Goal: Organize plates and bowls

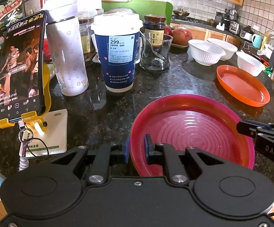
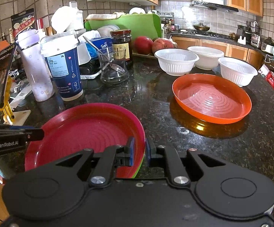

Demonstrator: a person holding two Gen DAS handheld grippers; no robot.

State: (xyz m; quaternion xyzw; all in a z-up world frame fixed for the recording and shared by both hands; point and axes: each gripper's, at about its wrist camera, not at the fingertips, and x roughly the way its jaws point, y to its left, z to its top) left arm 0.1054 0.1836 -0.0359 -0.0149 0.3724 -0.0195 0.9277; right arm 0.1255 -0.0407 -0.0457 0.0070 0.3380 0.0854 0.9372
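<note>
A stack of plates with a red plate (image 1: 190,132) on top sits on the dark granite counter; pink and green rims show under it in the right wrist view (image 2: 87,130). My left gripper (image 1: 137,147) is shut on the stack's left rim. My right gripper (image 2: 139,151) is shut on its right rim, one finger inside, one outside. An orange plate (image 1: 243,85) (image 2: 210,98) lies alone further right. Three white ribbed bowls (image 1: 205,52) (image 2: 175,61) stand behind it, the other two at the back (image 2: 208,56) and the right (image 2: 237,72).
A blue paper cup (image 1: 118,56) (image 2: 63,70), a lilac bottle (image 1: 65,54), a glass carafe with a spoon (image 1: 156,54) (image 2: 112,70), a sauce jar (image 2: 121,45) and apples (image 2: 150,44) crowd the back. A phone on a yellow stand (image 1: 21,70) is at left.
</note>
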